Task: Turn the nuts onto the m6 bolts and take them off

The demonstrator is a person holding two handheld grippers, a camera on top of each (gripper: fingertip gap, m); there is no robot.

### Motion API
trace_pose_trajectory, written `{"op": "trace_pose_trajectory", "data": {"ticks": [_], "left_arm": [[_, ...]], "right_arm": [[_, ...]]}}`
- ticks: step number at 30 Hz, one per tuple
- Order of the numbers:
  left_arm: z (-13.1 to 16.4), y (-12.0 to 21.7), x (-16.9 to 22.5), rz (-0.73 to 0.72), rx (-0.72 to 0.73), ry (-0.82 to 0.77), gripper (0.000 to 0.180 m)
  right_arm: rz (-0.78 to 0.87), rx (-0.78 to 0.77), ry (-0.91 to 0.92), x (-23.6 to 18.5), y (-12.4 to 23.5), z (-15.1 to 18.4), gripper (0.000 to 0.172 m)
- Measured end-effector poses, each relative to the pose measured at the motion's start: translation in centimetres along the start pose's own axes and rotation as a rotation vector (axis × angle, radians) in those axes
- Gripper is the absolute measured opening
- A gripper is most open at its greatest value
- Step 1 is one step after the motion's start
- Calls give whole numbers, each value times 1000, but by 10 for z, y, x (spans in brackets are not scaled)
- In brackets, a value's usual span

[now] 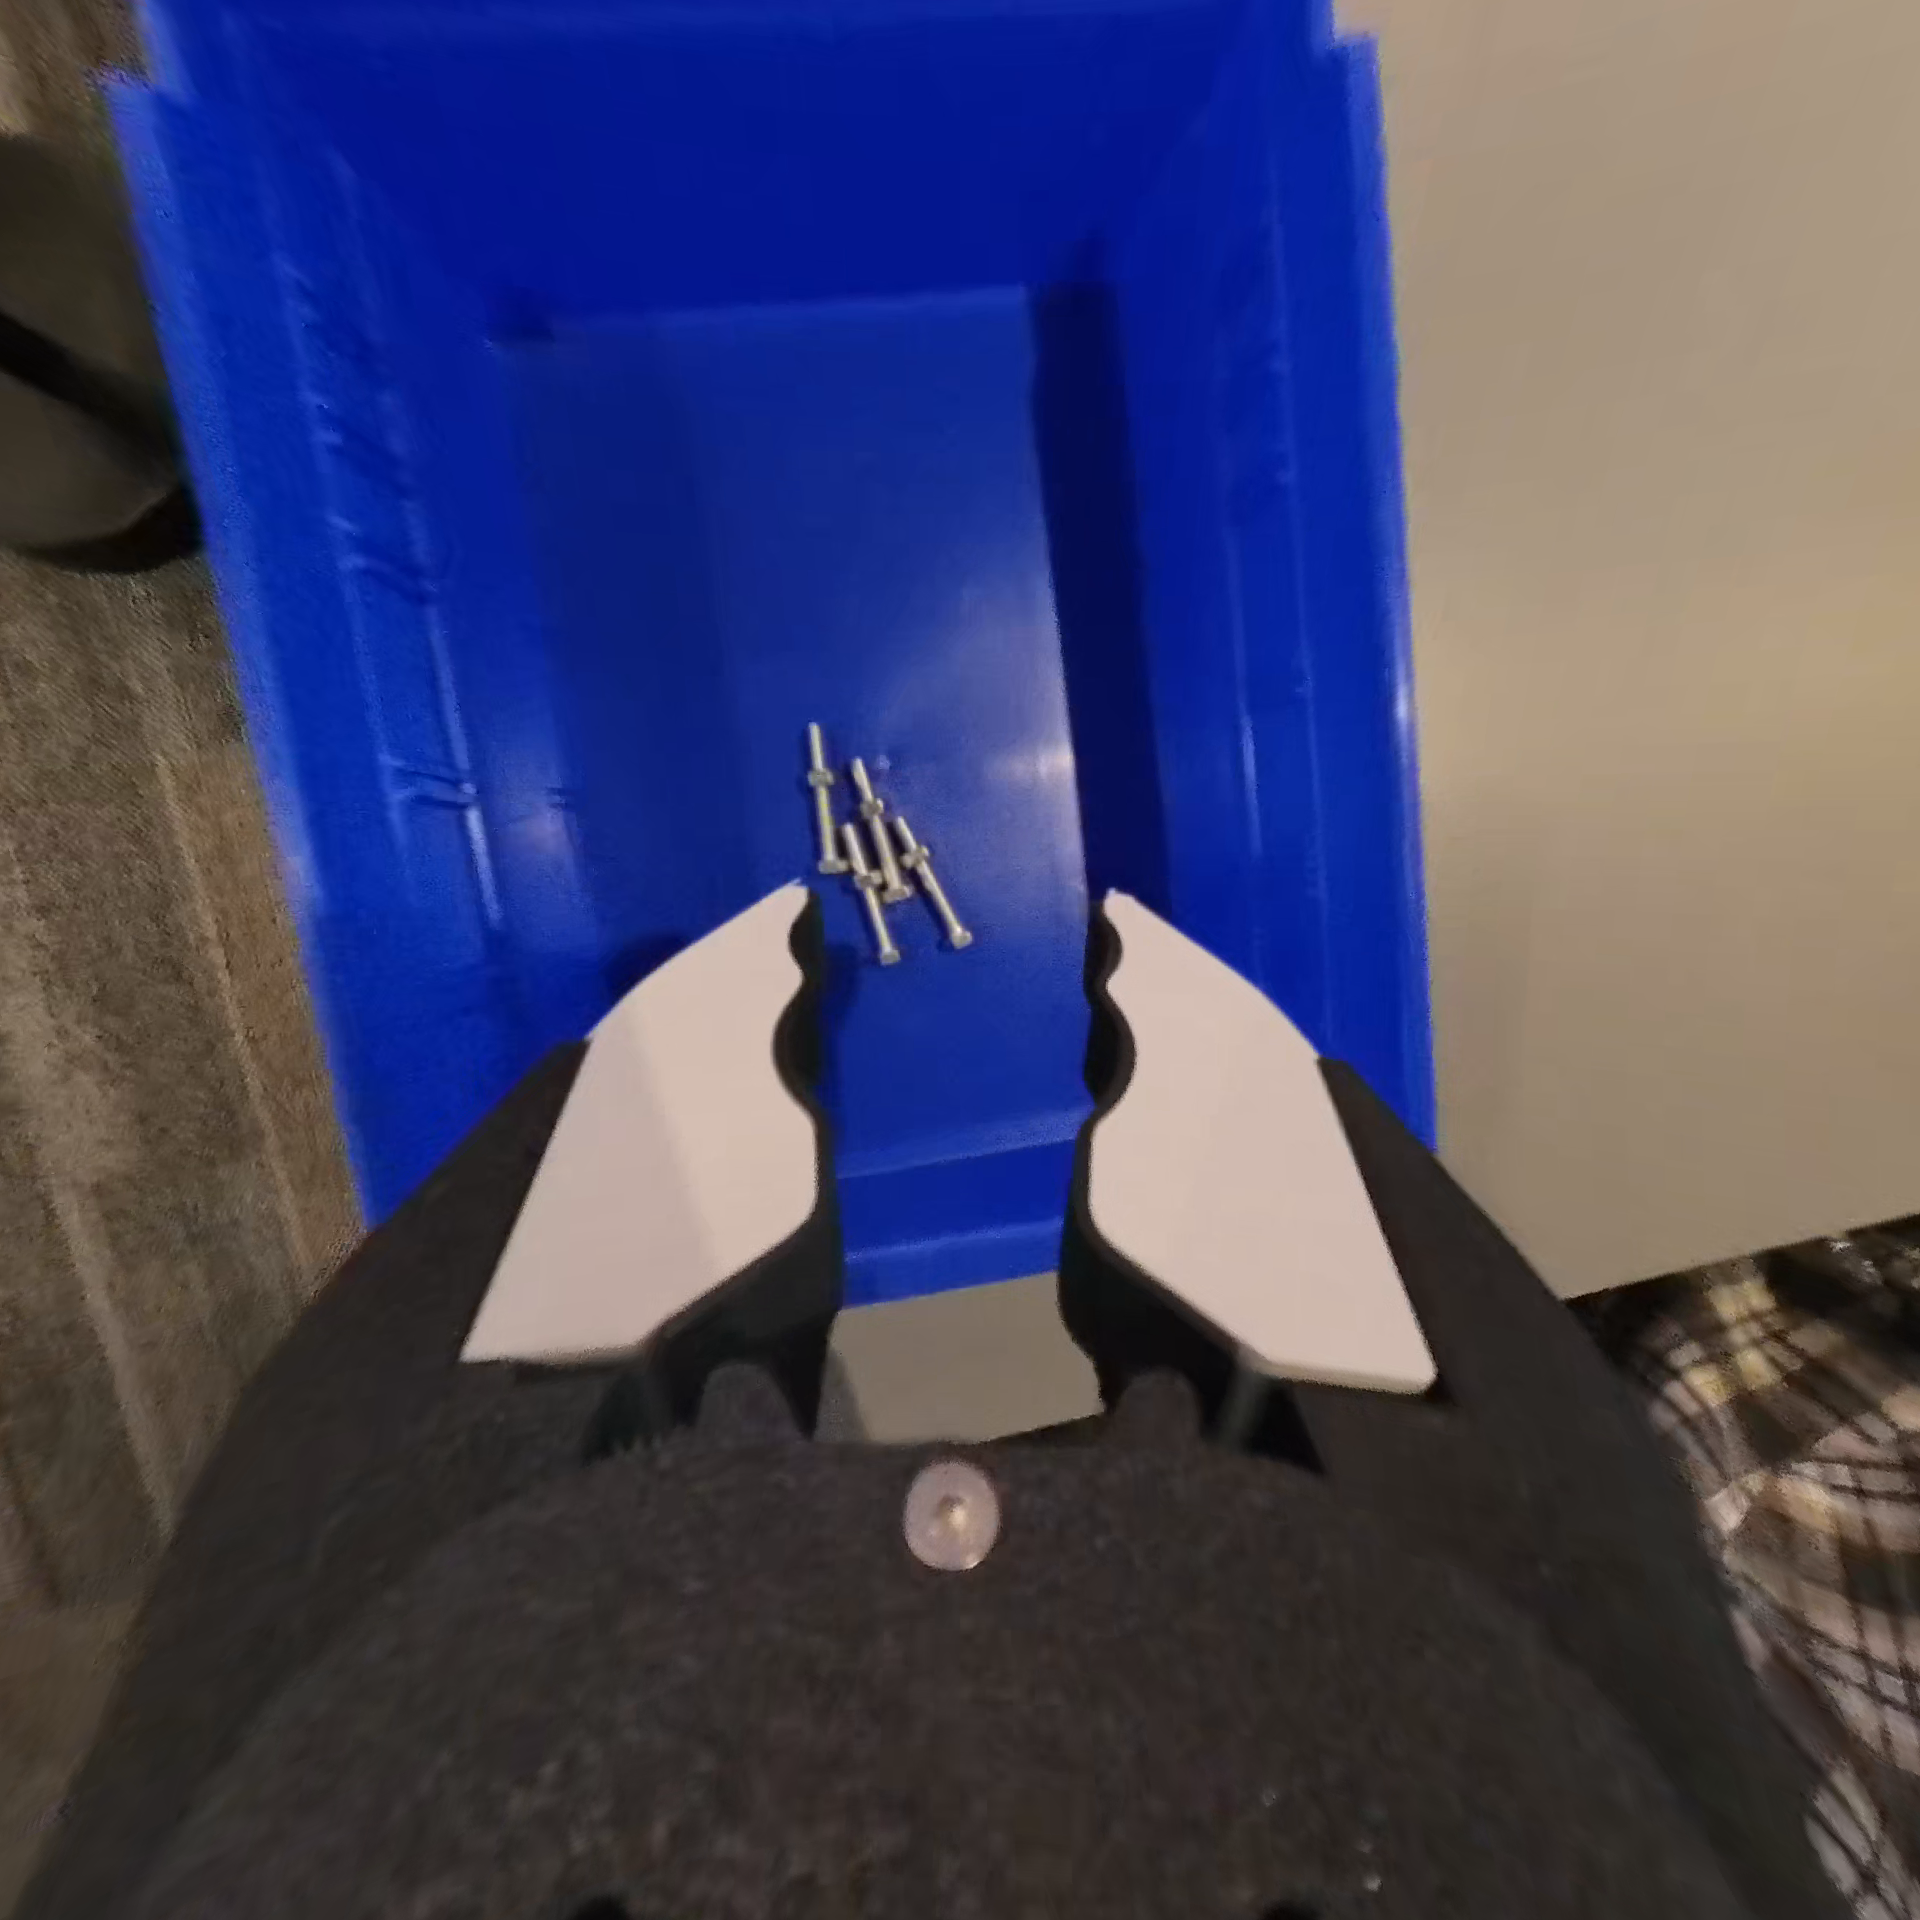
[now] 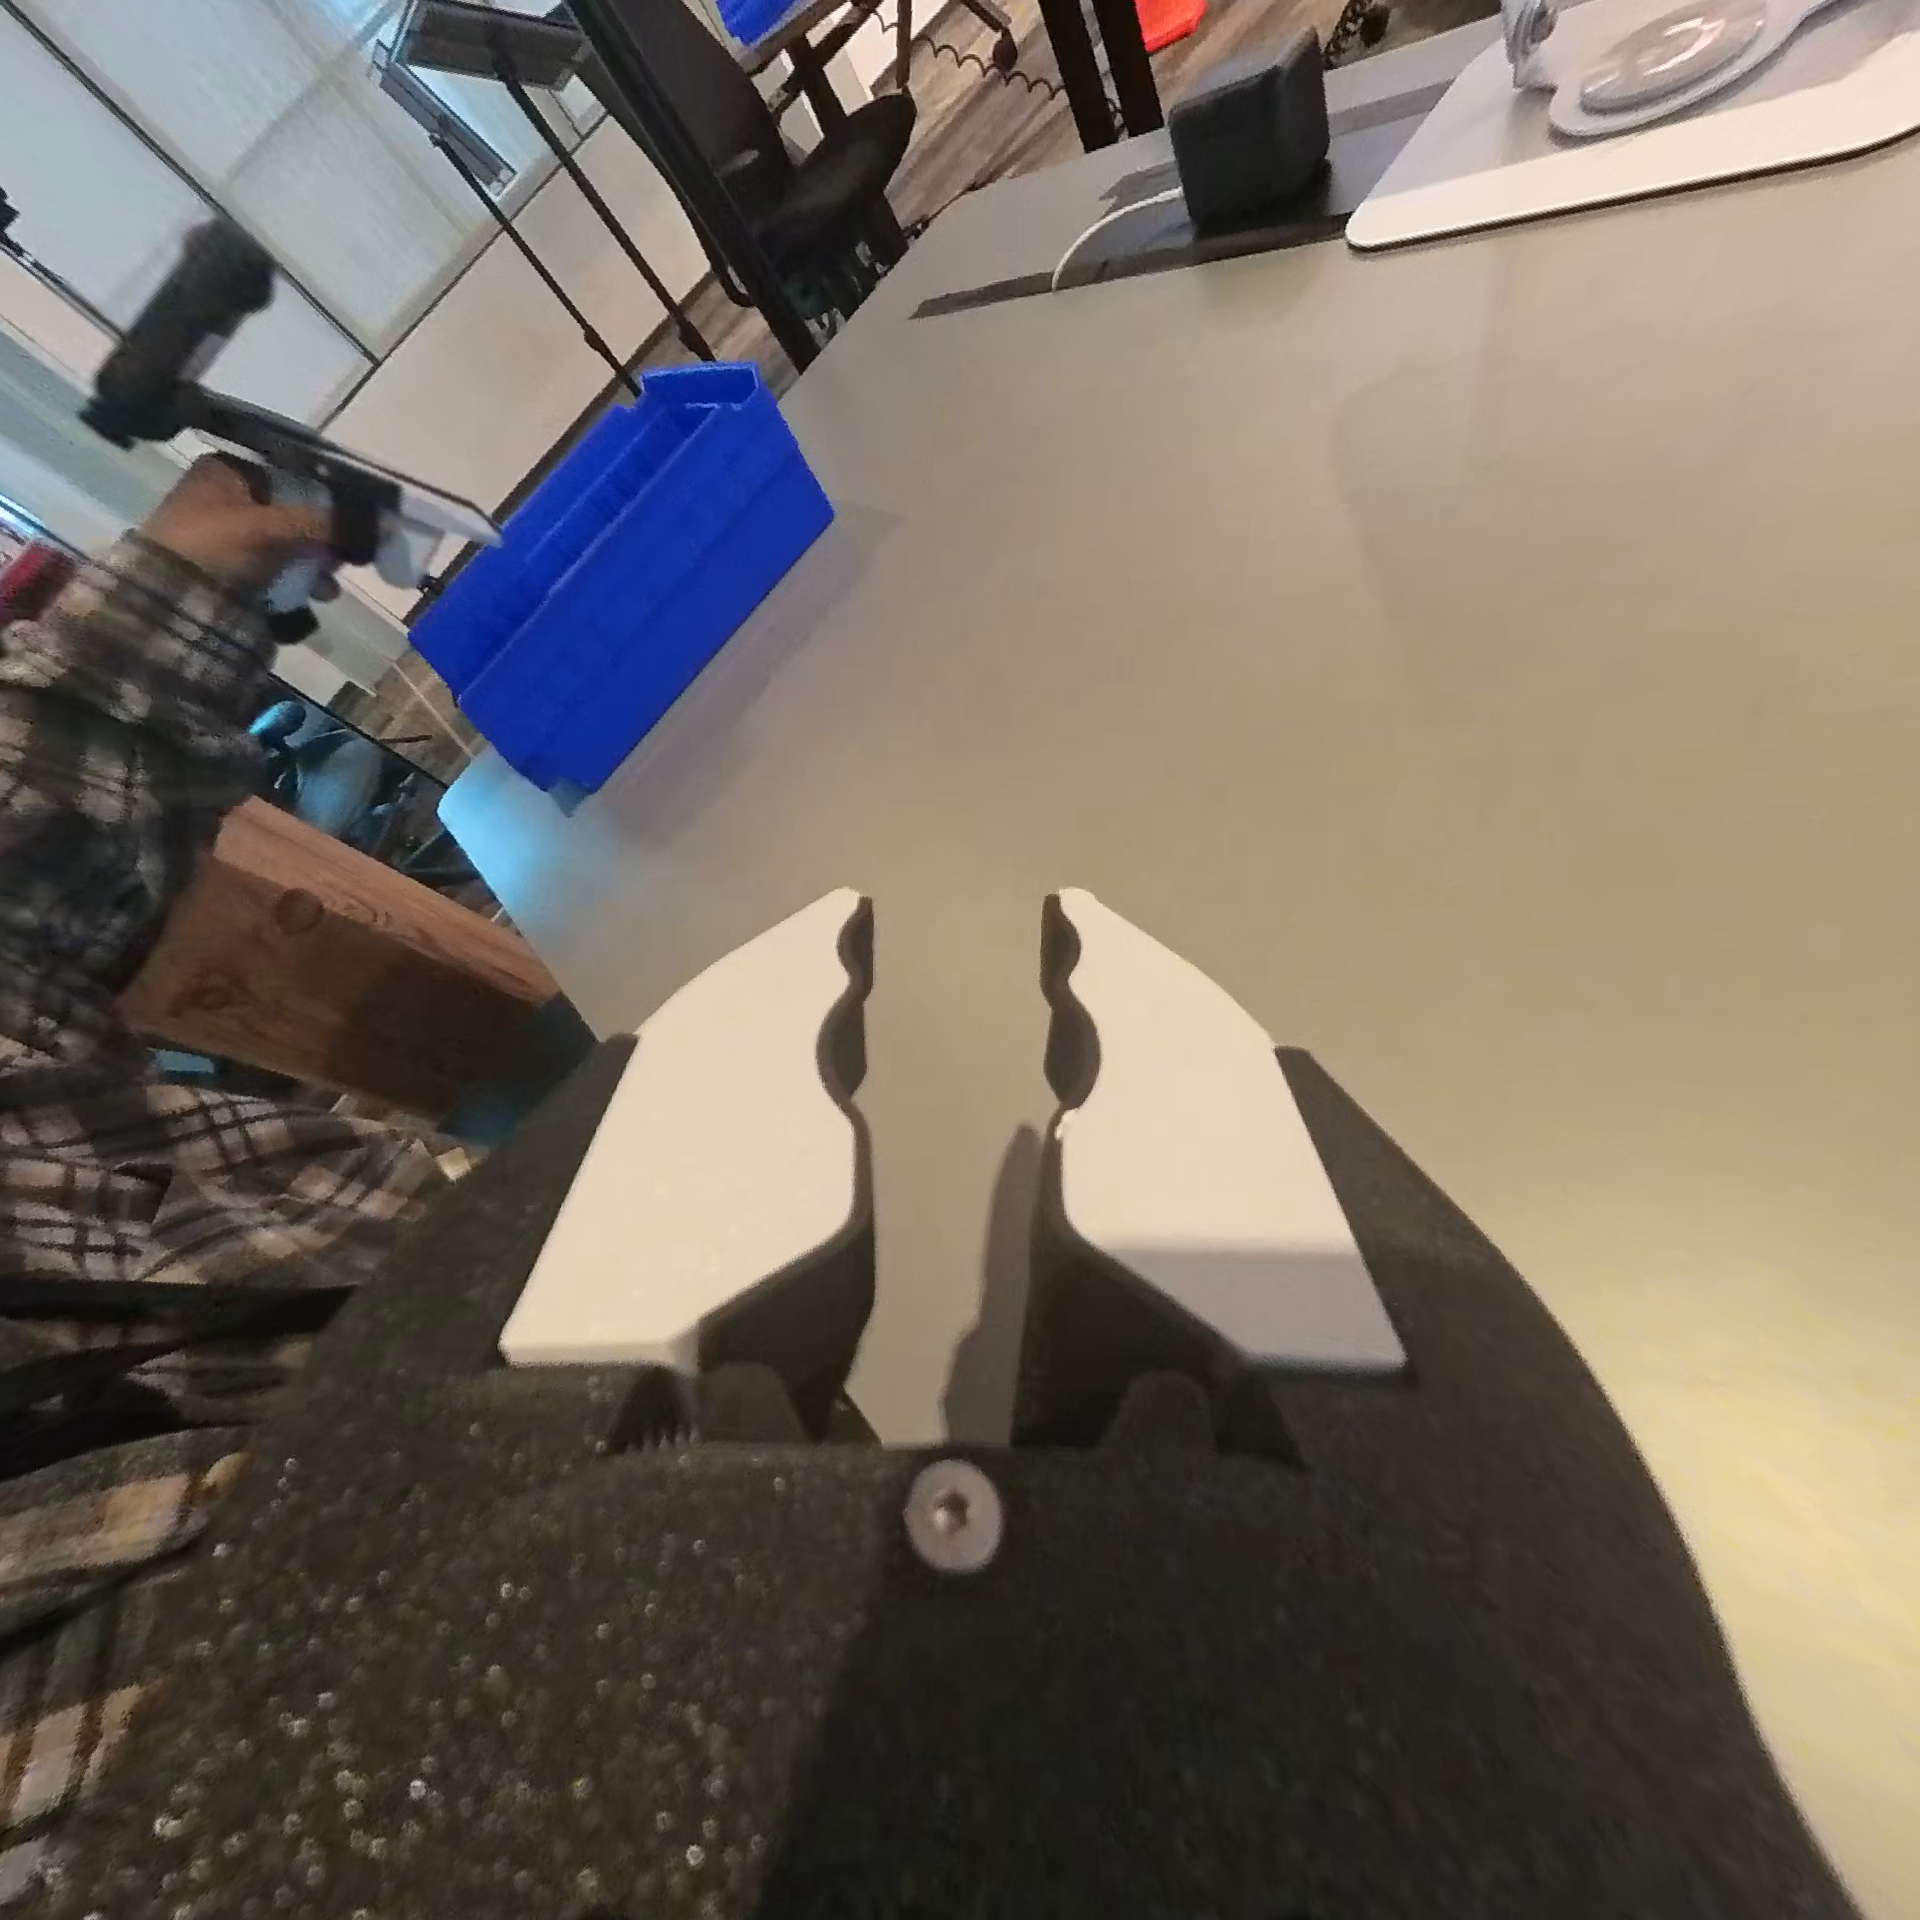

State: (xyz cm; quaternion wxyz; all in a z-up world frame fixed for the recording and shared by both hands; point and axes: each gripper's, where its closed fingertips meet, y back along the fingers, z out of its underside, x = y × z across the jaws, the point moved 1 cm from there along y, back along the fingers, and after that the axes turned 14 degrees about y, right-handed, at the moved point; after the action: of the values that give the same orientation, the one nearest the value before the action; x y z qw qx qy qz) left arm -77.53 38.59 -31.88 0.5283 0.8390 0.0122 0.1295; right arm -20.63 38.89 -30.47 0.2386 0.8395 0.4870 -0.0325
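Left gripper point(image 1: 951, 904): Your jaws stood wide apart and bare, poised above the inside of the blue bin point(image 1: 675, 520), with nothing between the pads.

Right gripper point(image 2: 956, 909): Your jaws were parted with only bare bench point(image 2: 1351, 675) between them; it carried nothing and hung well apart from the bin.

Bolts point(image 1: 883, 847): Four small silver bolts lay in a tight cluster on the bin floor, just beyond your left fingertips. Each appeared to carry a nut point(image 1: 871, 808) part-way along its shank.

Bin position: The bin sat at the bench's left edge, seen far off from the right wrist view, with your left hand and its gripper held over it.

Step in hand: In my judgement you were about to pick one bolt out of the bin with the left gripper.

Method advised: The bolts overlapped, so you should have singled out the outermost one, nearest the right pad, rather than closing on the heap. You should have come down with the pads either side of its shank, clear of the nut, so that the right gripper could later reach the nut.

Risk noted: A closure across the cluster would likely have lifted two bolts or scattered them against the bin wall.

Image quality: The left wrist view was slightly blurred; thread detail could not be confirmed.
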Motion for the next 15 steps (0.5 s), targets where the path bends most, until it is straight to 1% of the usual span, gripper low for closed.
{"op": "trace_pose_trajectory", "data": {"ticks": [3, 6, 10, 15], "left_arm": [[17, -26, -7, -49, -100, 0, 42], [30, -45, -21, -95, -182, 20, 38], [43, -62, -31, -119, -265, 58, 35], [54, -78, -34, -151, -340, 77, 34]], "right_arm": [[3, 1, -8, 2, 7, 4, 31], [16, 9, -24, 9, 16, 8, 31], [19, 30, -47, 15, 23, 11, 30], [10, 33, -51, 17, 24, 14, 31]]}}
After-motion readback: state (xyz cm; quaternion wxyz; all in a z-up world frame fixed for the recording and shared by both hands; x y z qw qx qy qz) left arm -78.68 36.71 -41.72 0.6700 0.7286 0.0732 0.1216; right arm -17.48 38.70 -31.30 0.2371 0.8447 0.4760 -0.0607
